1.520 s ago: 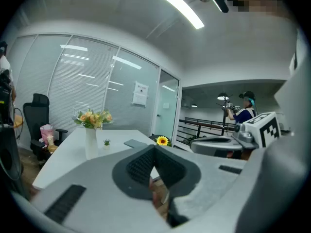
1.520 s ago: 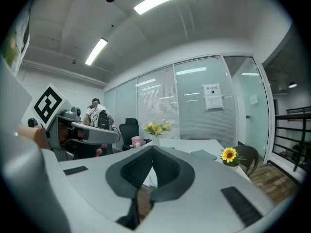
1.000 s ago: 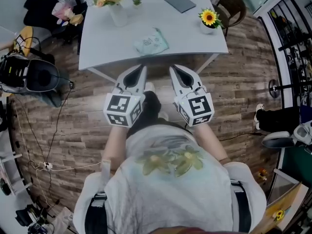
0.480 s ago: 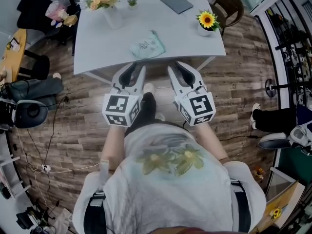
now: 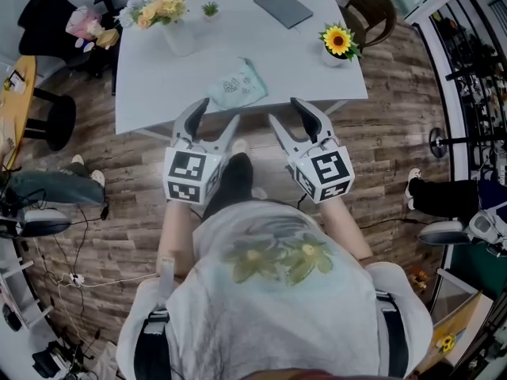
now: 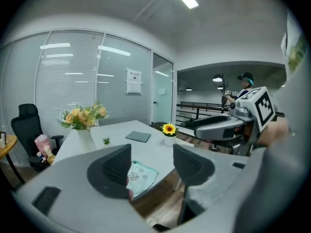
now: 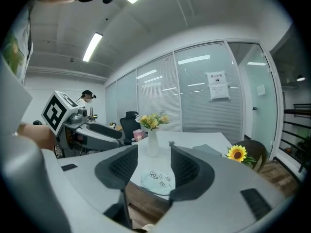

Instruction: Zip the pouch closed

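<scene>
Pouch (image 5: pixel 235 88): pale green, lying flat near the front edge of the white bench (image 5: pixel 285 62), upper centre of the head view.
Left gripper (image 5: pixel 214 115): below-left of the pouch, clear of it; fingers (image 6: pixel 114 171) just opened, apart, gripping nothing.
Right gripper (image 5: pixel 287 111): below-right of the pouch; fingers (image 7: pixel 187 171) just opened, apart, gripping nothing.
Flower vase (image 5: pixel 176 22), sunflower (image 5: pixel 338 39): further back on the bench.
</scene>
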`<state>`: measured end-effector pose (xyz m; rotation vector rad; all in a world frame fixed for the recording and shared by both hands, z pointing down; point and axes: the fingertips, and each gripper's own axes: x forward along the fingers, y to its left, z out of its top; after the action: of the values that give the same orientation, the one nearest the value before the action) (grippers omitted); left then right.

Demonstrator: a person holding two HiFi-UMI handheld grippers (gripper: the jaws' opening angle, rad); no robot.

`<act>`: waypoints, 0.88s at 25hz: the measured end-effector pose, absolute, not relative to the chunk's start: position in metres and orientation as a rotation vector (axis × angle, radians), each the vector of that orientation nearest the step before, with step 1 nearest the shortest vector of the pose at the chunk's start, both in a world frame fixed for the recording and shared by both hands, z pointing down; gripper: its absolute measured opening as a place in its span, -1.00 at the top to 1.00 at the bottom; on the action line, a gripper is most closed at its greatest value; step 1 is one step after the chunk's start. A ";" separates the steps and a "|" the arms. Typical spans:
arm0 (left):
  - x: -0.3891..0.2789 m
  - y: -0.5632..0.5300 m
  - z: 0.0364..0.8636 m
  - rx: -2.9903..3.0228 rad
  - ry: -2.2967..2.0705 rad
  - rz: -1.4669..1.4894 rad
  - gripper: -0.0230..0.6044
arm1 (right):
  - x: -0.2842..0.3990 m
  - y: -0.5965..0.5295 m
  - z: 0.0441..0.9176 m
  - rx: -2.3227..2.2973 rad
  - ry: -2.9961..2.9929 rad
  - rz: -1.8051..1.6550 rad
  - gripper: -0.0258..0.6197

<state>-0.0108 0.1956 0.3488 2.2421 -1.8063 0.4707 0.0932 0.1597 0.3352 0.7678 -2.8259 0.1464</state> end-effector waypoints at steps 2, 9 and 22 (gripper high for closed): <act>-0.015 0.188 0.356 2.245 -1.771 0.492 0.12 | 0.090 0.152 0.342 0.758 -2.811 0.181 0.29; -0.039 0.156 0.368 2.236 -1.723 0.486 0.13 | 0.077 0.121 0.361 0.744 -2.773 0.244 0.29; -0.067 0.094 0.398 2.270 -1.552 0.577 0.13 | 0.041 0.063 0.379 0.751 -2.710 0.329 0.29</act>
<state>-0.0667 0.0937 0.3979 2.2703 -1.5524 0.5774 0.0405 0.0631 0.3788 0.7515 -2.7101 0.3287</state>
